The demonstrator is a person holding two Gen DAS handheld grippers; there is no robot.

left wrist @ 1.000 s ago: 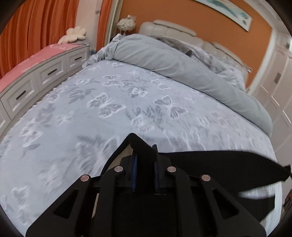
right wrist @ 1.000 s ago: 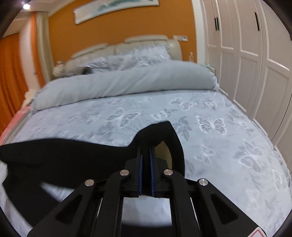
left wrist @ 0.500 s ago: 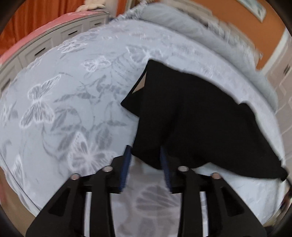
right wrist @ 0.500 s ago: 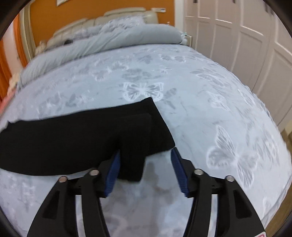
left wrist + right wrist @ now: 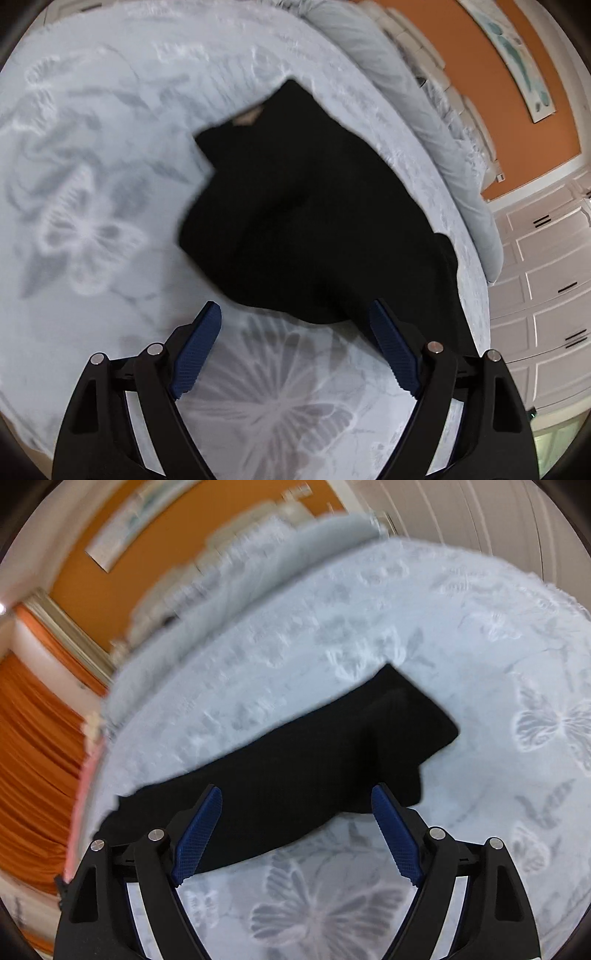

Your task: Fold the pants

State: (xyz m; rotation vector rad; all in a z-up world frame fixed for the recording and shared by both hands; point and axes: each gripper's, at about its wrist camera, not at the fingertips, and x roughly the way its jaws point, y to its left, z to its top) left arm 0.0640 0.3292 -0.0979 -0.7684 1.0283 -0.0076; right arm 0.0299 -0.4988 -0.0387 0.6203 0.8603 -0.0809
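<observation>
Left gripper let go a second ago — jaws opening, nothing between them, pads clear of the cloth. We see the black pants dropped flat on the bed, near its foot edge. Right gripper likewise released, jaws opening over the pants. We judge it laid out, ready to fold. A pale tag shows at the waist — unreadable.

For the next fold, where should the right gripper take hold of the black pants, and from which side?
Probably the doubled end of the black pants, approached from the near edge facing the right gripper. That end lies flat on the butterfly bedspread with corners free. The jaws are opening and nothing is pinched between them.
</observation>
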